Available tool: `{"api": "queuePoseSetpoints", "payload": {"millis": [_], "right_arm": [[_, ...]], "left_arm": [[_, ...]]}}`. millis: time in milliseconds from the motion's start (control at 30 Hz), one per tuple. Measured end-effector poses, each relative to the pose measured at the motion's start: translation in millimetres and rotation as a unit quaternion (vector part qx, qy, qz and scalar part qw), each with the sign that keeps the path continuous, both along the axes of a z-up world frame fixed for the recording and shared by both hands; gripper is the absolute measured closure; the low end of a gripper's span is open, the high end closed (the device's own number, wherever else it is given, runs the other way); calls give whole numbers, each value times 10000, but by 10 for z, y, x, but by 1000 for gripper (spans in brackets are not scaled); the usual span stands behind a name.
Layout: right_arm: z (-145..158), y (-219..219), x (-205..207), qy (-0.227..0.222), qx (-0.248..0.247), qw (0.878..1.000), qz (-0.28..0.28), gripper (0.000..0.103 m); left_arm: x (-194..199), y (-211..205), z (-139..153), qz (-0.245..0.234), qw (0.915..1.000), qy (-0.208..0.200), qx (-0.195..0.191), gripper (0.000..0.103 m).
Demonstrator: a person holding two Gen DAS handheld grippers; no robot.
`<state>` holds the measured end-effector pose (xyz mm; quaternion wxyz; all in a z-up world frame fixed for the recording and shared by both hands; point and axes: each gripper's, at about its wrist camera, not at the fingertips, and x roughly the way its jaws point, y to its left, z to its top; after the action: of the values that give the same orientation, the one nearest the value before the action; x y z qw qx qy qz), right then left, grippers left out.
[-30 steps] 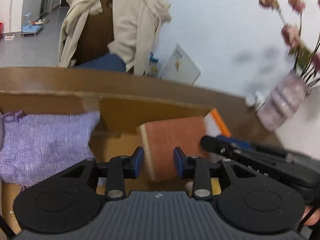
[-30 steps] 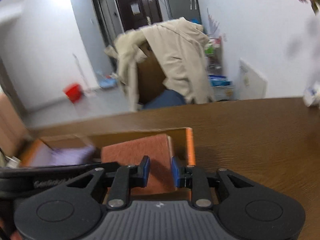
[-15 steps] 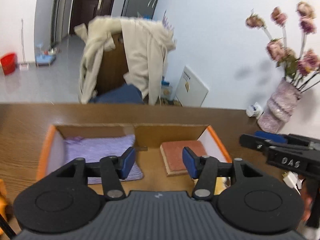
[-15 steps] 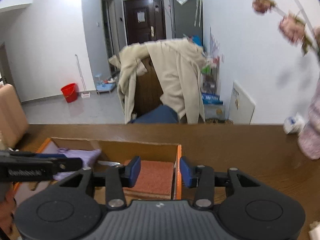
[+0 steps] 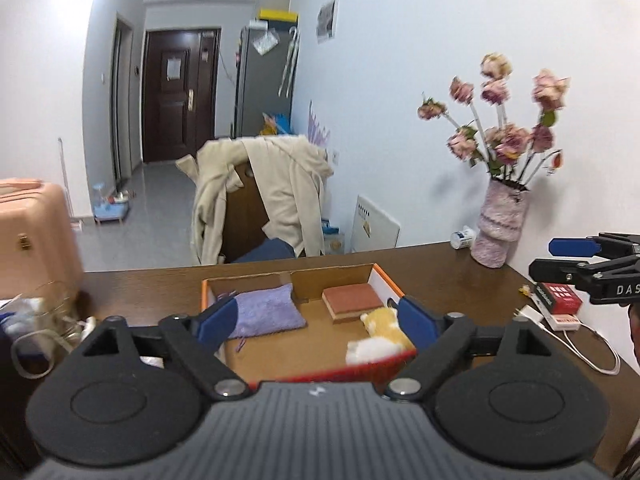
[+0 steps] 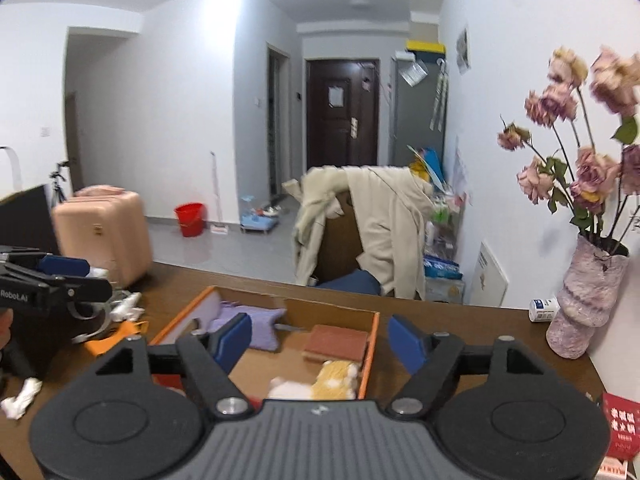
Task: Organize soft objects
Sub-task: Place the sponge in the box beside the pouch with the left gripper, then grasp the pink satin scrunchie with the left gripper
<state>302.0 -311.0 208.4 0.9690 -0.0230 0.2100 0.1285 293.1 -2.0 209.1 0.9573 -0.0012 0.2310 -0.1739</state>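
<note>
Each camera rides its hand-held gripper, tilted down across the worktop (image 5: 460, 280). Both views share the cardboard box (image 5: 384, 276) and vase (image 6: 580, 300).

A vase of dried roses (image 5: 500, 226) stands at right; a beige coat (image 5: 280, 192) drapes a chair at centre; a pink suitcase (image 6: 102, 232) sits left.

Surface: brown wooden table (image 5: 460, 280).
Centre: open cardboard box (image 5: 386, 276), orange-rimmed.
2 o'clock: pink vase (image 5: 502, 226), small white bottle (image 5: 463, 236) just beside it.
3 o'clock: red packet (image 5: 560, 298), white cable (image 5: 592, 354).
9 o'clock: clear bag (image 5: 40, 320).
</note>
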Motion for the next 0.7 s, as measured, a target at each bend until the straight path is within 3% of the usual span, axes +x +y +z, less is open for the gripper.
{"api": "queuePoseSetpoints", "payload": {"millis": [200,300,400,533,700], "right_arm": [[-174,32,-1061,-473,150,9983,319,15],[-410,17,-1478,-616,353,9961,531,9],[-725,-4,-1845,-592,607,9945,609,9],[-1101,-26,-2109,-433,940,9937,433,6],[-1325,0,-2137,-81,787,9966,209,6]], "left_arm": [[-1067,330,-233,57,9976,-681,-91,0],[-1444,402,-494,133,9965,-812,173,0],[-1776,479,-744,360,9955,-834,272,0],[-2111,553,-995,305,9961,-831,37,0],[-2118,545,-1125,462,9959,-717,300,0]]}}
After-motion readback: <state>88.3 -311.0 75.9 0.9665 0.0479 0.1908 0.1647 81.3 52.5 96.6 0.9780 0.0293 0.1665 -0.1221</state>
